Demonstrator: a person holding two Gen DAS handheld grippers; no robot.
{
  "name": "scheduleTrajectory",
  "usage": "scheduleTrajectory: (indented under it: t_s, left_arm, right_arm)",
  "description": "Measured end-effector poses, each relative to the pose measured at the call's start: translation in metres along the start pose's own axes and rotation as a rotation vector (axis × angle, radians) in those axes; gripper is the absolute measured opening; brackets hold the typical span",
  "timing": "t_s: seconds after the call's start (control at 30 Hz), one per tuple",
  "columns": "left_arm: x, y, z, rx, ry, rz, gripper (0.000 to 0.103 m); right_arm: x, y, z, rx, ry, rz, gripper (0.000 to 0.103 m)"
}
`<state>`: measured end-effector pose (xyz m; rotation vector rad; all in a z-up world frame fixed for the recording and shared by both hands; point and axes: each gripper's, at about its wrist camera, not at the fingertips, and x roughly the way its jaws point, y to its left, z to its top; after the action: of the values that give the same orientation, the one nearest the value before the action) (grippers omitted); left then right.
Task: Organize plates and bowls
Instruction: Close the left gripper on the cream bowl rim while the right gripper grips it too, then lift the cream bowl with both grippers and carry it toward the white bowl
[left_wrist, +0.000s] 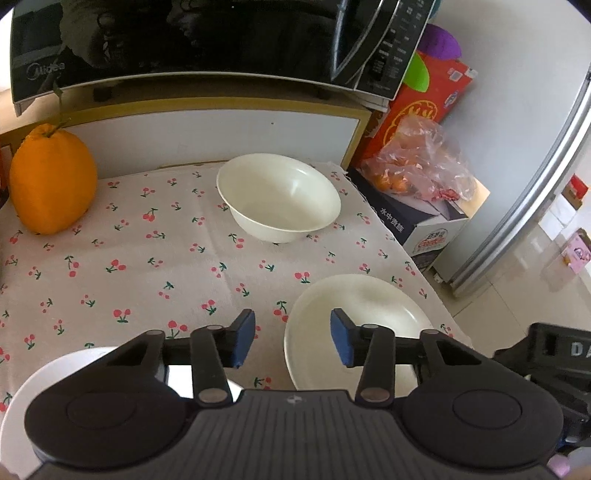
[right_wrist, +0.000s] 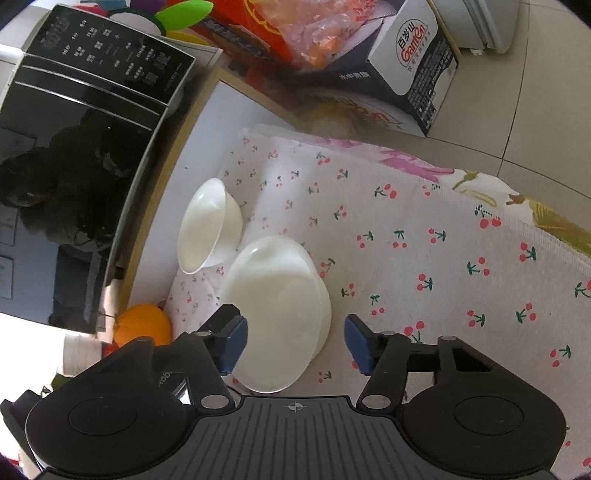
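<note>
A white bowl (left_wrist: 279, 197) stands upright on the cherry-print cloth (left_wrist: 147, 266) near the back. White plates (left_wrist: 354, 325) lie stacked at the front right of the table. My left gripper (left_wrist: 292, 338) is open and empty, hovering above the left rim of the plates. A second white dish (left_wrist: 26, 391) shows partly under the left gripper's body. In the right wrist view the bowl (right_wrist: 208, 227) and the stacked plates (right_wrist: 280, 314) lie ahead. My right gripper (right_wrist: 295, 341) is open and empty, its jaws on either side of the plates' near edge, above them.
A large orange fruit (left_wrist: 51, 181) sits at the back left. A black microwave (left_wrist: 207, 40) stands on a shelf above the table's back. Boxes and a bag of fruit (left_wrist: 417, 166) stand right of the table, by a fridge (left_wrist: 535, 155). The right gripper's body (left_wrist: 554, 354) shows at the right edge.
</note>
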<state>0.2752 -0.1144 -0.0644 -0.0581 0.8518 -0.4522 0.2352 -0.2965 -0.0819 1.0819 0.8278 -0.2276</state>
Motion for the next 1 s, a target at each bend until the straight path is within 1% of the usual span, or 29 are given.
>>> scheduleTrajectory:
  t_s: [0.1, 0.17, 0.23, 0.37, 0.53, 0.67, 0.8, 1.0]
  left_arm:
    - [0.0026, 0.0005, -0.0009, 0.004, 0.004, 0.007, 0.033]
    - [0.0038, -0.0002, -0.0017, 0.013, 0.006, 0.016, 0.027]
    - [0.0038, -0.0011, -0.002, 0.025, 0.008, 0.023, 0.024]
    - [0.005, 0.0005, -0.0014, 0.015, 0.013, 0.028, 0.017]
    - [0.0051, 0.0, -0.0025, 0.016, 0.02, 0.018, 0.013]
    - [0.0047, -0.0029, -0.0039, 0.033, 0.025, 0.02, 0.011]
    - [0.0035, -0.0035, -0.0044, 0.032, 0.028, 0.021, 0.01]
    - [-0.001, -0.0011, -0.0053, 0.003, 0.026, 0.02, 0.01]
  right_arm:
    - [0.0023, -0.0001, -0.002, 0.0, -0.004, -0.014, 0.047]
    - [0.0034, -0.0006, -0.0025, 0.0, -0.007, -0.023, 0.044]
    - [0.0045, -0.0014, -0.0028, -0.002, -0.012, -0.03, 0.038]
    - [0.0067, -0.0017, -0.0023, -0.018, -0.013, -0.053, 0.033]
    - [0.0085, -0.0001, -0.0027, -0.038, -0.012, -0.054, 0.024]
    - [0.0105, 0.0, -0.0031, -0.041, 0.003, -0.045, 0.019]
    - [0.0103, 0.0023, -0.0034, -0.058, 0.0, -0.053, 0.019]
    - [0.0068, 0.0053, -0.0013, -0.064, 0.001, -0.045, 0.018]
